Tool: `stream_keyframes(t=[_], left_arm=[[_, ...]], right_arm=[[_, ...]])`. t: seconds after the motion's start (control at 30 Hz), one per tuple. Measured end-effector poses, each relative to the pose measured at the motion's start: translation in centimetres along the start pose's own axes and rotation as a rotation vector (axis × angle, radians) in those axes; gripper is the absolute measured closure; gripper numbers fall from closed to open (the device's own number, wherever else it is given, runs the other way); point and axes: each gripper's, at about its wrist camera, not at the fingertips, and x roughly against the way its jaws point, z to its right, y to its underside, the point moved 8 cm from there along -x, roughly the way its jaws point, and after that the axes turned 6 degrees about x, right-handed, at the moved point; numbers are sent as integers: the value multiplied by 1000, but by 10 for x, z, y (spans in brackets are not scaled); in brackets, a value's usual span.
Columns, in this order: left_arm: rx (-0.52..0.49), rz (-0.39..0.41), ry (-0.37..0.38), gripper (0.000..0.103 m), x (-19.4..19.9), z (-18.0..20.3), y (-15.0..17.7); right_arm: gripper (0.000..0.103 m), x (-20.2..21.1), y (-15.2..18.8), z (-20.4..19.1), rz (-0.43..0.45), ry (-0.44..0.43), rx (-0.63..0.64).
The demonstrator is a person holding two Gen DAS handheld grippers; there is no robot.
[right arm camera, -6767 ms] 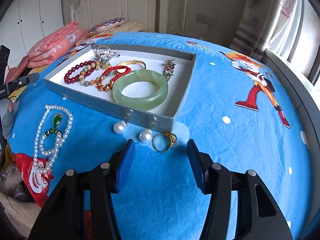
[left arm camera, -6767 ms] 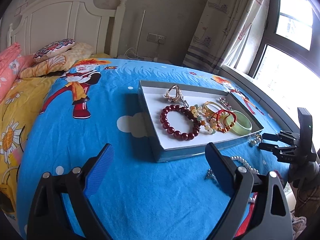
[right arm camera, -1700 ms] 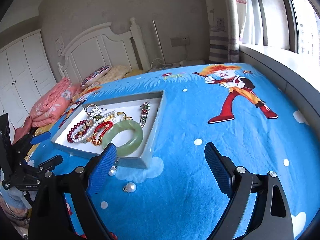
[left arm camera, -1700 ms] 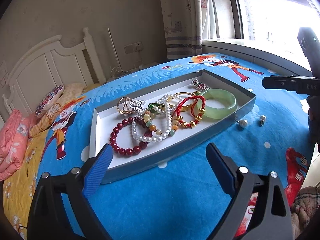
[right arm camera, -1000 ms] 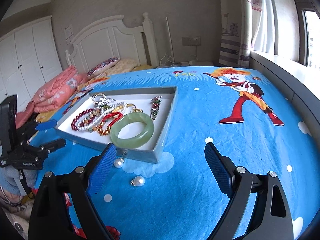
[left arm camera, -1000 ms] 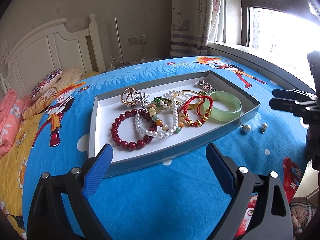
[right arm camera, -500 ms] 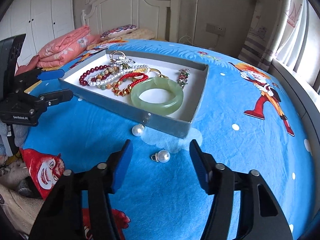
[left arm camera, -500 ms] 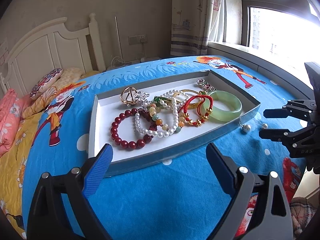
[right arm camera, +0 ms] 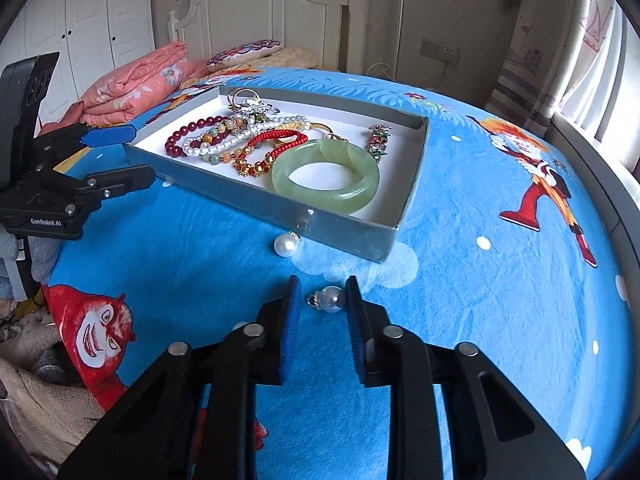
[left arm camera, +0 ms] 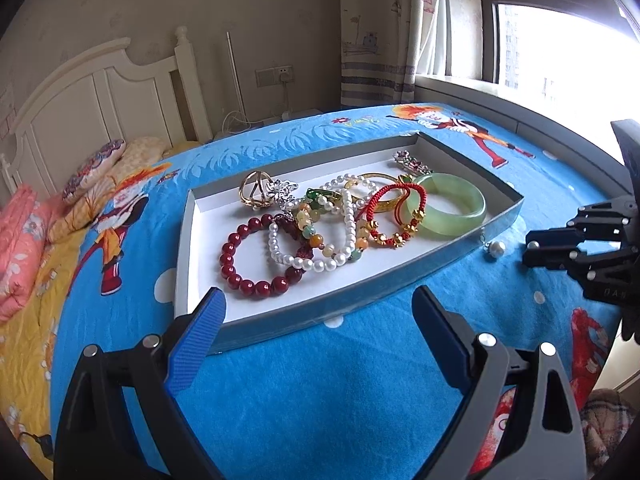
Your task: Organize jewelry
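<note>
A shallow grey tray [left arm camera: 280,322] [right arm camera: 344,232] lies on the blue blanket. It holds a jade bangle [left arm camera: 452,210] [right arm camera: 326,182], a dark red bead bracelet [left arm camera: 240,264], a pearl strand [left arm camera: 312,260], a red cord bracelet [left arm camera: 384,216] and a gold ring [left arm camera: 256,190]. One pearl earring [right arm camera: 332,299] [left arm camera: 533,245] lies on the blanket between the pads of my right gripper [right arm camera: 322,300] [left arm camera: 530,249], whose jaws are closing with a slim gap still on the left side. A second pearl earring [right arm camera: 285,245] [left arm camera: 496,249] rests against the tray's wall. My left gripper [left arm camera: 317,294] [right arm camera: 140,156] hovers open and holds nothing at the tray's near end.
The blue cartoon blanket [right arm camera: 480,300] covers the bed. A folded pink quilt [right arm camera: 132,80] and pillows [left arm camera: 96,166] lie by the white headboard [right arm camera: 280,12]. A window ledge [left arm camera: 520,112] runs along the far side. The bed's edge drops off close to both grippers.
The right gripper sank toward the blanket and its jaws narrowed from wide open to closely framing the pearl earring. The left gripper stayed where it was, still open.
</note>
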Motion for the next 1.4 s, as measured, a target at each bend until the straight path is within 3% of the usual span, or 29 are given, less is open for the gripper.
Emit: stream_keyframes(t=[0.13,0.3,0.43,0.6,0.67,0.77,0.97,1.2,1.4], left_arm=[[-79,15,-36,10,3,11,1],[-108,15,-52,10,4,18,0],[-96,1,36,10,11,37,0],[-150,-57,156,11,13,88,4],[-165,-95,208,22,11,108,7],[-181,-150,247,47,3,130,12],[-153,-196,270,74,-17,151,8],[-93,-195,246,88,-33,154,-5],[-31,-184,239,88,-25,145,-4]], right_arm=[[83,4,3,5,14,10,-25],[83,14,4,19,47,37,-59],[83,24,5,32,73,59,-88],[83,33,6,39,100,69,-107],[83,34,6,40,105,72,-114],[83,35,8,42,110,67,-125],[83,35,9,43,124,53,-139],[83,39,13,47,139,43,-156],[83,40,15,46,144,34,-160]])
